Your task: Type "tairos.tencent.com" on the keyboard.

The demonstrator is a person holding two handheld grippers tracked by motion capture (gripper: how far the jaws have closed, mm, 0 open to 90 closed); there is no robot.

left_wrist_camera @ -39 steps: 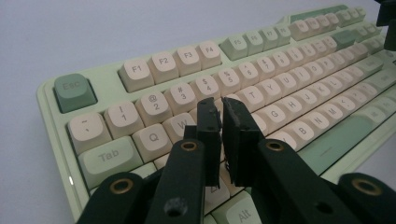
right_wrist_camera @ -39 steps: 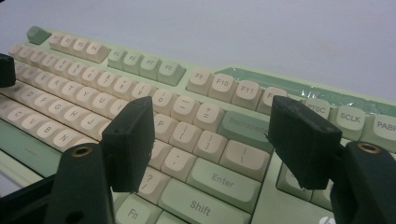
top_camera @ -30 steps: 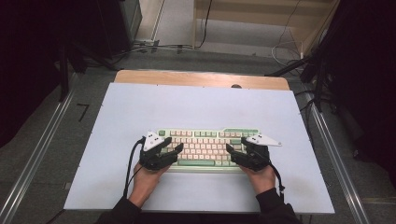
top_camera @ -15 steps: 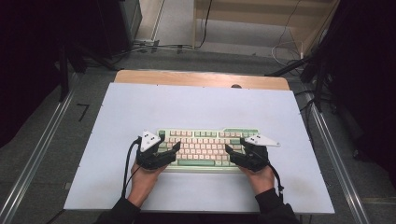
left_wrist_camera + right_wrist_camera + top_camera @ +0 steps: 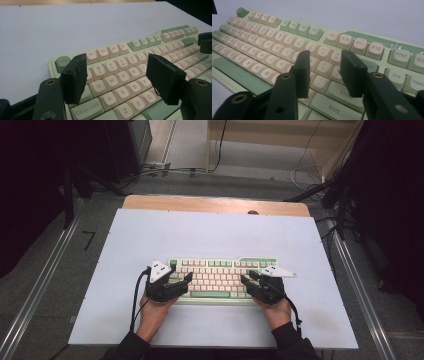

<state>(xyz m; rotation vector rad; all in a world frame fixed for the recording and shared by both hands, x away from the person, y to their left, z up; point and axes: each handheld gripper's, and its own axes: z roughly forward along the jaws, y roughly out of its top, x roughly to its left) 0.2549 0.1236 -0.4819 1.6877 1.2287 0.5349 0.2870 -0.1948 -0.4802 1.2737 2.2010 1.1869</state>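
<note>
Both grippers sit slightly farther apart than a second ago, over the keyboard's [image 5: 222,277] two ends. Left gripper [image 5: 116,76] hangs at 9 o'clock, jaws wide, empty. Right gripper [image 5: 324,75] hangs at 3 o'clock, jaws moderately apart, empty. Keyboard lies on the table's [image 5: 210,235] near half.

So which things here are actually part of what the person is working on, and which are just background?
In use:
- keyboard, green and cream, on the white table
- left gripper, open over its left end
- right gripper, open over its right end

Just about:
- wooden shelf unit beyond the table
- cables on the floor
</note>
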